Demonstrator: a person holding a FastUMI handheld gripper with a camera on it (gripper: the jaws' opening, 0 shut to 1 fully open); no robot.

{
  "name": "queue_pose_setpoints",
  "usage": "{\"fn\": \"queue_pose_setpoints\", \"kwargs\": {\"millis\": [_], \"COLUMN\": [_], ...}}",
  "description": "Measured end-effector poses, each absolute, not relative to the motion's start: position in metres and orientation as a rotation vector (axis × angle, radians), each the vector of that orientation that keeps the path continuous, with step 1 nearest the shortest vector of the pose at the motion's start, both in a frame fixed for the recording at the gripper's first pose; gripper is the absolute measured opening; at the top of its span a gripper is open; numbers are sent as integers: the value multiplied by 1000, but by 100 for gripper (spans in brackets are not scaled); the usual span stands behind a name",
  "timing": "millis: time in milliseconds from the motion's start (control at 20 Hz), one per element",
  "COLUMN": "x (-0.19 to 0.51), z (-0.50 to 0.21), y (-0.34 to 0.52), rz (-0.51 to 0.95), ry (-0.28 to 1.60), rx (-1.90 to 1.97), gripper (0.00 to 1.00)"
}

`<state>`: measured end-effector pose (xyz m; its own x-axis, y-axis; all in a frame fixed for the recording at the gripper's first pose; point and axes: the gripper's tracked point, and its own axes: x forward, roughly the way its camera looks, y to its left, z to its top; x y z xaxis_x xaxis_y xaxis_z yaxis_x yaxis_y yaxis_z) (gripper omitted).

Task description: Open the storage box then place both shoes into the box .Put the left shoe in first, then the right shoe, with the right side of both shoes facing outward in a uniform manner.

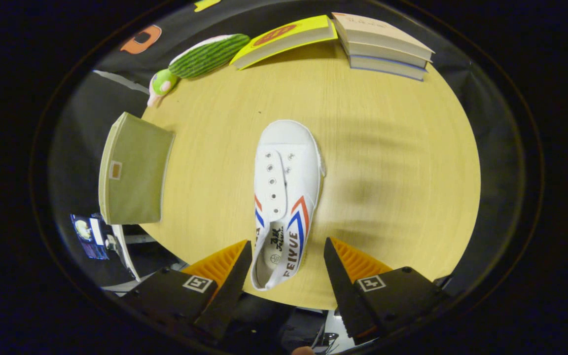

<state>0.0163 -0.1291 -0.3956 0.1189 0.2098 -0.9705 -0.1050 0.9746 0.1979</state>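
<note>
I am looking down on the round wooden table (387, 162), where a green storage box (133, 170) is sitting closed at the left edge, books (382, 44) and a plush toy (205, 56) lining the far rim. A white shoe (286, 197) is lying mid-table, its heel reaching between my gripper (288, 261), whose fingers are standing apart, touching nothing.
</note>
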Motion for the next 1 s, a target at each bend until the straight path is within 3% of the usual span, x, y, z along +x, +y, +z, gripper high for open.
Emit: {"fn": "queue_pose_setpoints", "kwargs": {"millis": [300, 500, 1000], "x": [25, 25, 29], "z": [-422, -432, -437], "y": [-133, -129, -134], "rz": [197, 203, 126], "ry": [1448, 1457, 1445], "rx": [163, 172, 172], "gripper": [84, 68, 12]}}
